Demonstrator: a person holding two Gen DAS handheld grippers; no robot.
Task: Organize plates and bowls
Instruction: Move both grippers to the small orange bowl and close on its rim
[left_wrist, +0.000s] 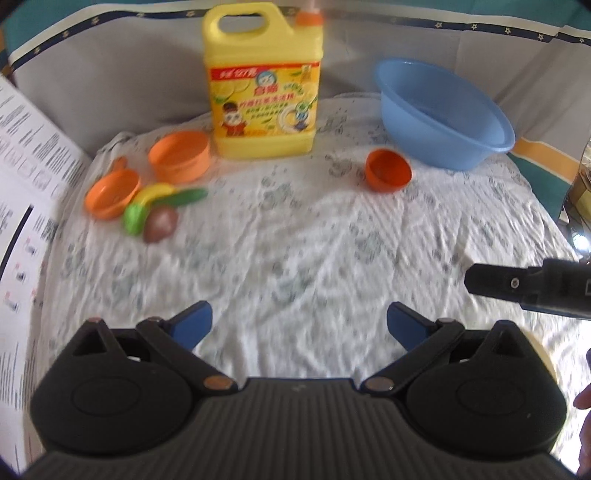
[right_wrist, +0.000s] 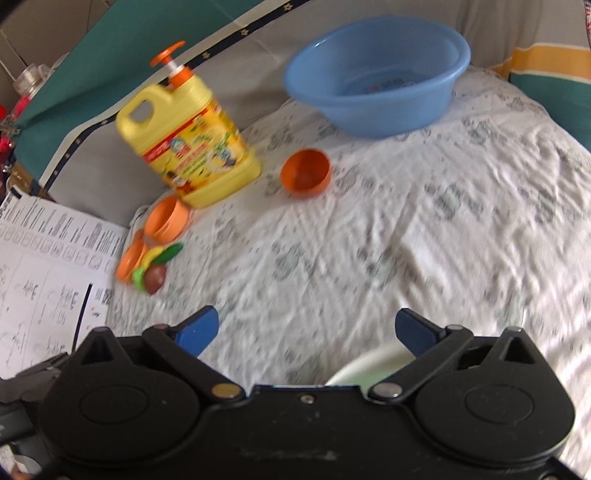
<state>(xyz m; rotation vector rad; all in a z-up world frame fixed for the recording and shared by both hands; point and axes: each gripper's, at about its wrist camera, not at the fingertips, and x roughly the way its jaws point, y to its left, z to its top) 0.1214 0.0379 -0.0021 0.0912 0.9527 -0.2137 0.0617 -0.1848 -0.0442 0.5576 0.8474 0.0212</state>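
A small dark orange bowl (left_wrist: 388, 174) lies tilted on the white patterned cloth, in front of a blue basin (left_wrist: 443, 110); both also show in the right wrist view, the bowl (right_wrist: 306, 173) and the basin (right_wrist: 376, 74). A light orange cup-like bowl (left_wrist: 180, 156) and a flat orange dish (left_wrist: 110, 197) sit at the left. My left gripper (left_wrist: 299, 325) is open and empty, well short of them. My right gripper (right_wrist: 306, 332) is open and empty; a pale plate rim (right_wrist: 369, 363) shows just beneath it.
A yellow detergent jug (left_wrist: 264, 85) stands at the back. Toy vegetables (left_wrist: 159, 214) lie by the orange dish. A printed paper sheet (left_wrist: 26, 184) lies at the left edge. The right gripper's body (left_wrist: 532, 284) shows at the right of the left wrist view.
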